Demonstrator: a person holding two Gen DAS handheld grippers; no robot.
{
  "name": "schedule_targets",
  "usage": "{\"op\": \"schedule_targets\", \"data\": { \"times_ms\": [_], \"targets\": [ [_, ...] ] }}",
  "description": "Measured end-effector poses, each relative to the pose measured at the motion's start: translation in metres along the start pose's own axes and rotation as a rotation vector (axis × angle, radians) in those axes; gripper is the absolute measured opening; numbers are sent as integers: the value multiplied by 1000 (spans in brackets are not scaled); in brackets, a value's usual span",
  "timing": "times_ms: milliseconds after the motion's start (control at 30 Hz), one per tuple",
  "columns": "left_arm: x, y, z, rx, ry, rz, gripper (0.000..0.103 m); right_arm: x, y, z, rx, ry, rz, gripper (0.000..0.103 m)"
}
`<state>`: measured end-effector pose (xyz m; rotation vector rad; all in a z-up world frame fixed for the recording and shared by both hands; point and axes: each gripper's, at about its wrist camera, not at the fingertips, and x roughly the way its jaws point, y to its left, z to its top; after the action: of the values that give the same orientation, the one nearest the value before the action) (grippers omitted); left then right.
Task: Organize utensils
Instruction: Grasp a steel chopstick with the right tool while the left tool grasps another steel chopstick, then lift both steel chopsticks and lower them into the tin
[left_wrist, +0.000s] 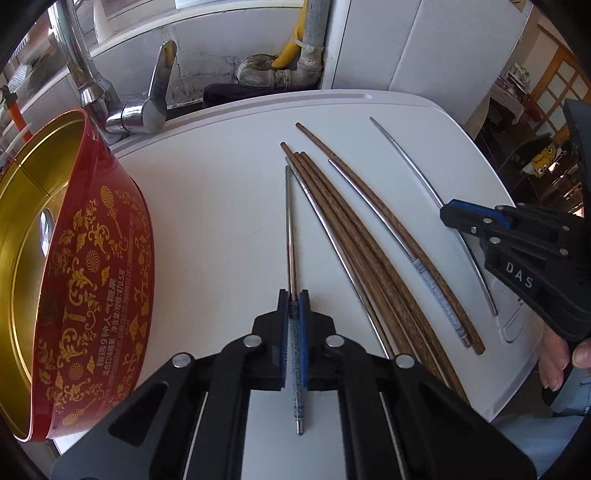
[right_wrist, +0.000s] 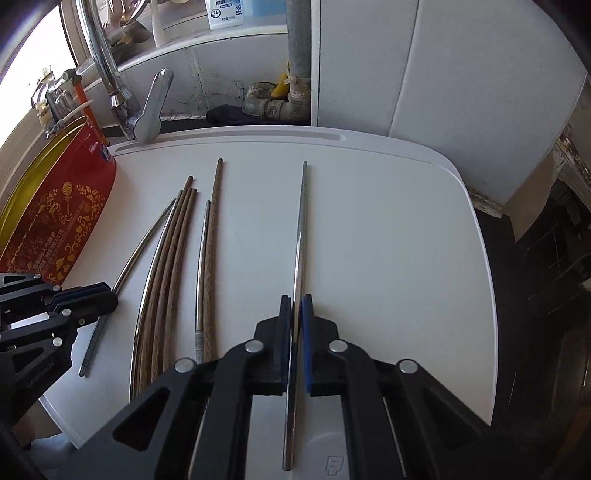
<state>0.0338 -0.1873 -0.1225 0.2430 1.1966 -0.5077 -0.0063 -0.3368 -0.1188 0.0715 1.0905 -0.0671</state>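
The left gripper (left_wrist: 294, 301) has its fingers closed on one metal chopstick (left_wrist: 289, 206). The right gripper (right_wrist: 295, 306) pinches another (right_wrist: 302, 206), both still lying on the white counter (right_wrist: 388, 229). Each is held near its thick end, probably so it can be lifted into the red tin (left_wrist: 99, 280) beside the leftover pile (left_wrist: 369, 236).

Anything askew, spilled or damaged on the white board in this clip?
Nothing spilled or damaged. The red tin lies on its side, mouth open. Wooden and metal chopsticks lie loosely mixed. Each gripper clamps one metal chopstick.

A chrome tap (left_wrist: 147, 107) and grey pipe (left_wrist: 314, 44) stand behind the white board (left_wrist: 207, 206).
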Motion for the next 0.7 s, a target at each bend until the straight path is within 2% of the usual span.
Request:
{"op": "schedule_targets", "data": {
  "times_ms": [167,300,500,700],
  "targets": [
    [1,-1,1,-10,8,1,5,0,-1,0,19,2,5,6],
    [-4,7,-1,-59,14,-29,5,-2,-5,1,63,10,26,6],
    [-38,12,-9,-74,-53,-56,5,-48,3,-2,72,-81,66,6],
    [-76,23,-16,-93,-128,-79,5,-89,30,-3,15,-159,115,6]
  ]
}}
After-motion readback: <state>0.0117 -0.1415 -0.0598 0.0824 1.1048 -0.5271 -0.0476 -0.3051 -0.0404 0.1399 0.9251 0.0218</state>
